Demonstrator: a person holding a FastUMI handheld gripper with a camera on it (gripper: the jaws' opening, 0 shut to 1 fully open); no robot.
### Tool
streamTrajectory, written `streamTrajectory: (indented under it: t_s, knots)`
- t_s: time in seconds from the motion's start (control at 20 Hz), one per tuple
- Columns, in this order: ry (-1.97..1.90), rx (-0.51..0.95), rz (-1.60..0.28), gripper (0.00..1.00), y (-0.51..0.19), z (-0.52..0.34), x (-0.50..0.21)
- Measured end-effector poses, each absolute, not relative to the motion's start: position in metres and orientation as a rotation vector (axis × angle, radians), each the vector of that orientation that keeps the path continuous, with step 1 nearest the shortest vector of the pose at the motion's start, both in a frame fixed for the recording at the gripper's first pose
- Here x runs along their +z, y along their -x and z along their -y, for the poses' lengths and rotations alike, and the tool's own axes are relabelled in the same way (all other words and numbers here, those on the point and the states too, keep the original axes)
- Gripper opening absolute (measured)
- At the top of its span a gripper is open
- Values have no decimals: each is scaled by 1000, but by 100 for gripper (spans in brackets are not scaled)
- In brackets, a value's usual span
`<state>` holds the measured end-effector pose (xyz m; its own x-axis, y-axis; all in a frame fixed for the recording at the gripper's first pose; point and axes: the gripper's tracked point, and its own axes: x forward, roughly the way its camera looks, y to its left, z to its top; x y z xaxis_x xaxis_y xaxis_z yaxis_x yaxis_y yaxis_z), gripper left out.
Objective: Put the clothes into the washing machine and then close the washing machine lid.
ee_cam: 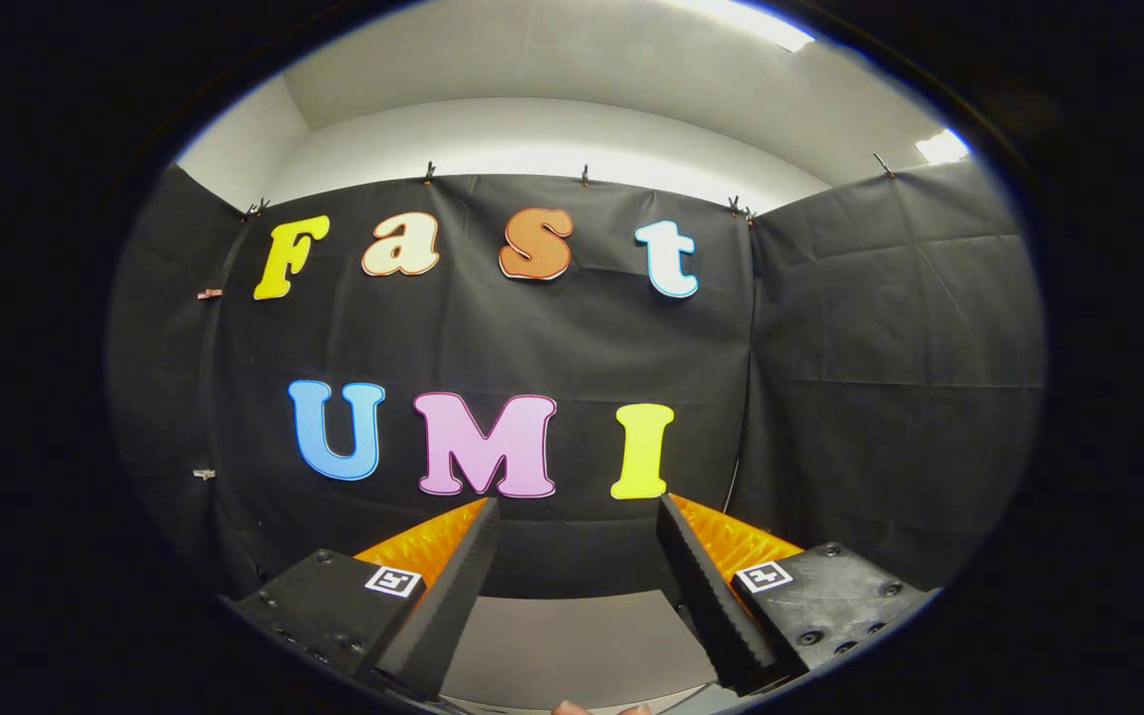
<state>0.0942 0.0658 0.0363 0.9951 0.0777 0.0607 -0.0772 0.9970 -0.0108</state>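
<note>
Facing booth wall [830,377], hand-held gripper [577,511] spread wide, nothing between fingers; pale tabletop [572,636] below.

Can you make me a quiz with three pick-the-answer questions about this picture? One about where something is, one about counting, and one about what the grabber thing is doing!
1. What lies beyond the tool's fingers?
A. the black cloth wall
B. a window
C. a bookshelf

2. How many fingers does the tool have?
A. one
B. two
C. four

3. What are the fingers doing?
A. squeezing a shirt
B. pressed together
C. standing apart with nothing between them

Answers:
1 A, since the dark cloth hangs right ahead, past the fingertips.
2 B, as one ridged finger shows on each side.
3 C, because a wide gap shows between them, with just the pale grey flat surface and the wall seen through it.
</note>
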Motion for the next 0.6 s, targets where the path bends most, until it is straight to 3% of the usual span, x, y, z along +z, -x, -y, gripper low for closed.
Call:
streamTrajectory:
  t_s: [0.6]
  knots:
    - [-36, 33, 44, 99, -105, -70, 37]
